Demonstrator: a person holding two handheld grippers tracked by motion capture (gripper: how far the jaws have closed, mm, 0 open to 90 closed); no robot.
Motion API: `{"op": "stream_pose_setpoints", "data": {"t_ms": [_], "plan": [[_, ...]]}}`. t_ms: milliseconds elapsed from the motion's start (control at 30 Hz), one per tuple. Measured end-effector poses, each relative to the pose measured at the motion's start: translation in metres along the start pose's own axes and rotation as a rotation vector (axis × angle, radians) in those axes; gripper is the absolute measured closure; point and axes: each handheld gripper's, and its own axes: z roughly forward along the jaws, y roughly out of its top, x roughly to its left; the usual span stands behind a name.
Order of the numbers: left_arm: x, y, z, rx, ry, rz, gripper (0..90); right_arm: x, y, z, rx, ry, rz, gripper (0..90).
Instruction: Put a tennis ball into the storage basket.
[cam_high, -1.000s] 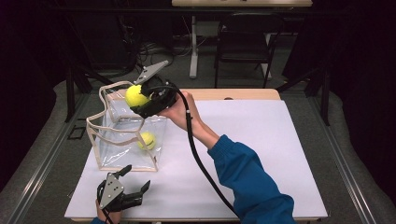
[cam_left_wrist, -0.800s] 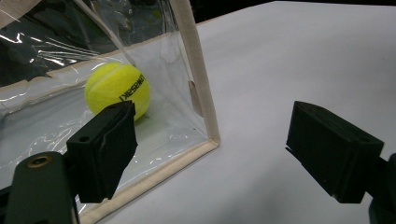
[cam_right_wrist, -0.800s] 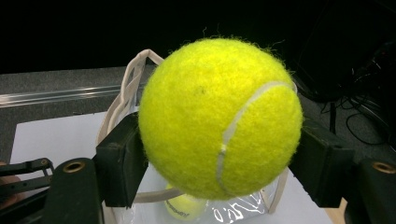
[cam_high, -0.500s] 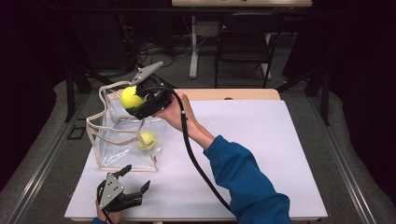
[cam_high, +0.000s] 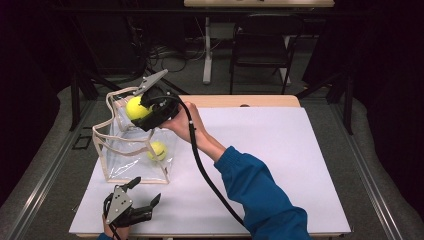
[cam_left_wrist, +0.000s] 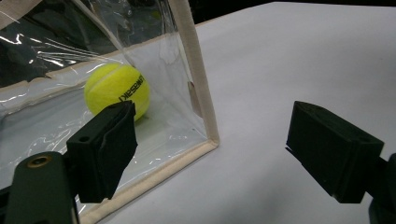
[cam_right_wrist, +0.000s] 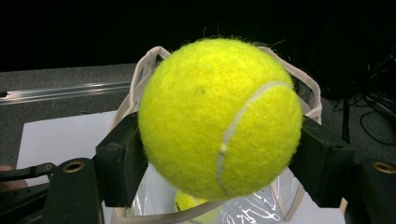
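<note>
White mat (cam_high: 280, 165) over a wooden table, dark room with one chair (cam_high: 260, 50) behind, and two tennis balls total: one (cam_high: 157, 150) sits inside the single clear bag (cam_high: 117, 160), the other ball (cam_high: 135, 107) is pinched in the right gripper (cam_high: 142, 111) right over the bag's opening, while the left gripper (cam_high: 145, 192) rests spread on the mat's near edge.

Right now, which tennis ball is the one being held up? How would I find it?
Look at the white table top, then the clear bag with cream straps near its left edge. Above the bag's open top, the right gripper clamps a yellow tennis ball. The other tennis ball lies on the bag's bottom, untouched.
</note>
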Motion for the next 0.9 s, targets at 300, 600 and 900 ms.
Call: {"op": "stream_pose_setpoints", "data": {"t_ms": [300, 600, 900], "plan": [[0.000, 0.000, 0.000, 0.002, -0.001, 0.002, 16.1, 0.000, -0.003, 0.008, 0.024, 0.007, 0.010, 26.1], [0.000, 0.000, 0.000, 0.002, -0.002, 0.000, 16.2, 0.000, -0.005, 0.013, 0.040, 0.012, 0.016, 26.1], [0.000, 0.000, 0.000, -0.001, -0.001, -0.007, 16.2, 0.000, -0.007, 0.021, 0.055, 0.021, 0.013, 26.0]]}}
